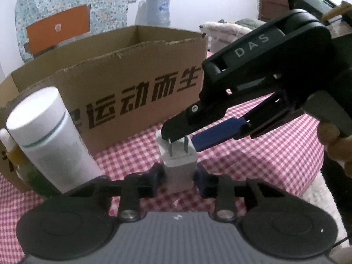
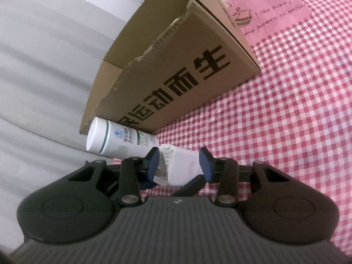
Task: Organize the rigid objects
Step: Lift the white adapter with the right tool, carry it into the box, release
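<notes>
The left gripper point(image 1: 178, 177) has its jaws clamped on the flat sides of a white charger point(image 1: 179, 165), light, stiff and smooth, just in front of the cardboard box point(image 1: 132, 70), while the right gripper point(image 1: 182, 137) jaws straddle its prongs without pressing

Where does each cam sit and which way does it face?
Left wrist: on the left gripper, tilted down across the checked cloth at the box; own fingers clamp the charger; right gripper and a hand show.
Right wrist: on the right gripper, rolled, facing the box; own fingers flank the charger.
Shared: charger, box, white bottle, cloth.
</notes>
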The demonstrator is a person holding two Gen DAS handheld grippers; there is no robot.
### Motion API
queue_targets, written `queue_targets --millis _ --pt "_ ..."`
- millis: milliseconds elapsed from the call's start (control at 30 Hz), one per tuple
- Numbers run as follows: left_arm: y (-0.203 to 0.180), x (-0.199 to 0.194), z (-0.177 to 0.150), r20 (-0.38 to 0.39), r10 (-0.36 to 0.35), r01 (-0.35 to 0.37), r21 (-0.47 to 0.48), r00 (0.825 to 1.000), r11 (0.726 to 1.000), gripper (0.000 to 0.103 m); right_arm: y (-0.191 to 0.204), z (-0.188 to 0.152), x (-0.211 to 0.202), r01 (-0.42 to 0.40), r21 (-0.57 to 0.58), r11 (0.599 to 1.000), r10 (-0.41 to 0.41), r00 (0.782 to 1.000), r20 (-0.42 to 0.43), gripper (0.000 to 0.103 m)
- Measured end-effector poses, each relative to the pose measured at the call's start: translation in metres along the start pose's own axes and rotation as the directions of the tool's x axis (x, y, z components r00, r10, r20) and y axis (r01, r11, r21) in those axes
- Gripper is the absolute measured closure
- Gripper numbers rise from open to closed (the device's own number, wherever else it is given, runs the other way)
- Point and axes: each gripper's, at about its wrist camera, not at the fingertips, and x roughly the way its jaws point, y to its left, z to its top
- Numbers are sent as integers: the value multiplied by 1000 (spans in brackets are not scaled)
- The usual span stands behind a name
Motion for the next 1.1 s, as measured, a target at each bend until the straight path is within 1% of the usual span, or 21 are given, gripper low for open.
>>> queue_targets --millis 133,300,467,667,1100 --pt "2 1 3 -9 5 -5 -8 1000 1000 70 0 -1 7 -8 12 1000 8 1000 0 68" --pt "-6 -1 4 -26 15 -15 -7 1000 1000 71 -2 -1 2 -13 15 1000 14 1000 -6 68" --pt "-9 1 15 -48 30 -31 -19 998 999 73 -2 -2 2 -16 18 1000 16 1000 -8 68" --pt "-10 1 19 -67 39 -40 -25 997 999 74 -1 -1 4 -16 21 1000 16 1000 -13 68" --pt "-8 -7 21 -65 47 -49 -33 997 998 74 5 0 0 -21 2 1000 21 1000 -17 68"
